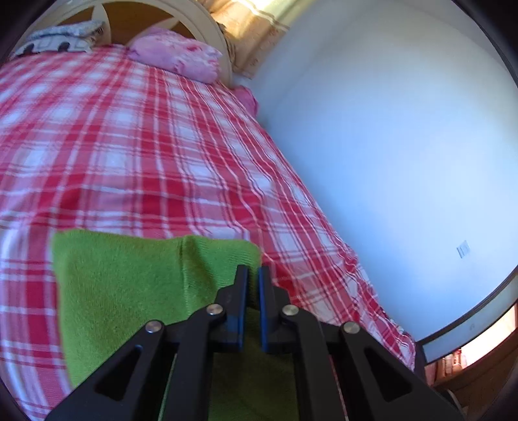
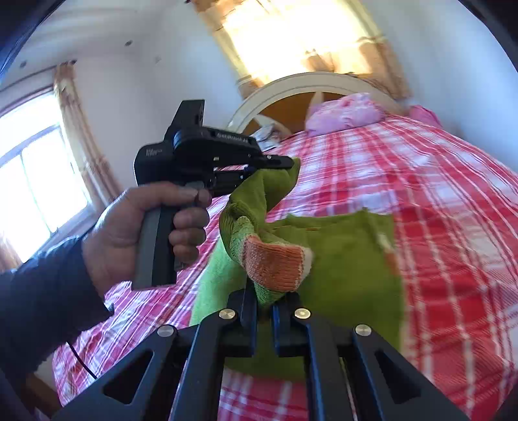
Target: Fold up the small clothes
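Note:
A small green knitted garment lies on the red plaid bed, partly lifted. My left gripper is shut on its green edge at the upper right corner. In the right wrist view the left gripper holds a green fold above the bed. My right gripper is shut on the garment's sleeve just below its orange cuff. The rest of the garment lies flat on the bed behind.
A pink pillow lies by the cream headboard. A white wall runs along the bed's right side. A window with curtains is at the left. The person's hand holds the left gripper's handle.

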Motion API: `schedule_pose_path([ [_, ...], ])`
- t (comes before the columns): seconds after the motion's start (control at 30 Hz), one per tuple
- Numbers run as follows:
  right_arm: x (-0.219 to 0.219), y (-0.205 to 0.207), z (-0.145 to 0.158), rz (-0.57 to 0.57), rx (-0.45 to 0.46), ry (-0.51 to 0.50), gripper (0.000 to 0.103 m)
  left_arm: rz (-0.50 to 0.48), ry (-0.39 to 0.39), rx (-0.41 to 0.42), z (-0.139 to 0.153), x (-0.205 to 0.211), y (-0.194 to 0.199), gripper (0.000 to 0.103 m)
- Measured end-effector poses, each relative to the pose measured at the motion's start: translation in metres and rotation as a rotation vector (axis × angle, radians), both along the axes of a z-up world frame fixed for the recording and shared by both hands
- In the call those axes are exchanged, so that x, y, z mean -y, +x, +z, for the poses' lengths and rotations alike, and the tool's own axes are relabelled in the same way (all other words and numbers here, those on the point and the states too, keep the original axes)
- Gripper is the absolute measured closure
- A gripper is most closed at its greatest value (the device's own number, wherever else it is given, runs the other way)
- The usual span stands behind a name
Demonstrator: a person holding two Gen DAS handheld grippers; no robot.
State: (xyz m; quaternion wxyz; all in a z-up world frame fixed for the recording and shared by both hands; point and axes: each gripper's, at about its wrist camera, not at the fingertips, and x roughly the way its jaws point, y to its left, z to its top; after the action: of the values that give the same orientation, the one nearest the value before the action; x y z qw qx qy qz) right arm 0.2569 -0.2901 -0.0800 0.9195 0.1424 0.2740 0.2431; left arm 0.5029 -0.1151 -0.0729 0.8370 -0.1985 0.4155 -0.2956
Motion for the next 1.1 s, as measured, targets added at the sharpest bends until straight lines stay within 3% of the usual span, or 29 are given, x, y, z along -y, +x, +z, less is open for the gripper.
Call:
schedule_pose_path([
  [0.07,0.011,-0.006,-0.008,-0.007,-0.027,0.014,0.097,-0.003,0.031,0.001,-0.003,0.008,-0.003,0.096],
  [0.17,0.017,-0.012,-0.027,-0.022,-0.076,-0.004,0.097,0.013,0.140,0.018,-0.009,0.013,-0.007,0.095],
  [0.23,0.024,-0.009,-0.043,-0.030,-0.126,0.018,0.097,0.026,0.211,0.015,-0.013,0.013,-0.009,0.091],
  [0.3,0.035,-0.004,-0.059,-0.057,-0.168,0.064,0.097,0.025,0.233,0.037,-0.013,0.010,-0.016,0.089],
  [0.37,0.043,-0.002,-0.065,-0.072,-0.184,0.105,0.097,0.028,0.261,0.073,-0.010,0.005,-0.027,0.078],
  [0.43,0.046,-0.003,-0.063,-0.078,-0.178,0.118,0.097,0.056,0.303,0.129,-0.008,-0.005,-0.042,0.051],
  [0.53,0.051,-0.005,-0.062,-0.084,-0.177,0.131,0.097,0.105,0.376,0.194,-0.010,-0.022,-0.063,0.044],
  [0.63,0.053,-0.006,-0.061,-0.073,-0.178,0.151,0.097,0.138,0.428,0.223,-0.020,-0.039,-0.081,0.044],
  [0.7,0.050,-0.008,-0.052,-0.055,-0.144,0.161,0.097,0.149,0.403,0.213,-0.026,-0.051,-0.087,0.044],
  [0.77,0.033,-0.014,-0.035,-0.023,-0.087,0.102,0.097,0.152,0.360,0.205,-0.025,-0.057,-0.094,0.044],
  [0.9,-0.010,-0.014,-0.012,0.062,-0.011,0.002,0.097,0.062,0.245,0.200,-0.005,-0.049,-0.096,0.044],
  [0.97,-0.043,-0.014,-0.004,0.096,0.037,-0.095,0.097,-0.006,0.197,0.176,0.008,-0.042,-0.091,0.026],
  [1.0,-0.053,-0.014,-0.003,0.103,0.049,-0.122,0.097,-0.052,0.213,0.145,0.010,-0.034,-0.086,0.009],
  [1.07,-0.082,-0.013,-0.002,0.125,0.074,-0.206,0.097,-0.213,0.215,0.048,0.005,-0.019,-0.075,0.007],
  [1.1,-0.095,-0.014,-0.003,0.135,0.087,-0.247,0.097,-0.228,0.287,0.019,0.000,-0.011,-0.071,0.010],
])
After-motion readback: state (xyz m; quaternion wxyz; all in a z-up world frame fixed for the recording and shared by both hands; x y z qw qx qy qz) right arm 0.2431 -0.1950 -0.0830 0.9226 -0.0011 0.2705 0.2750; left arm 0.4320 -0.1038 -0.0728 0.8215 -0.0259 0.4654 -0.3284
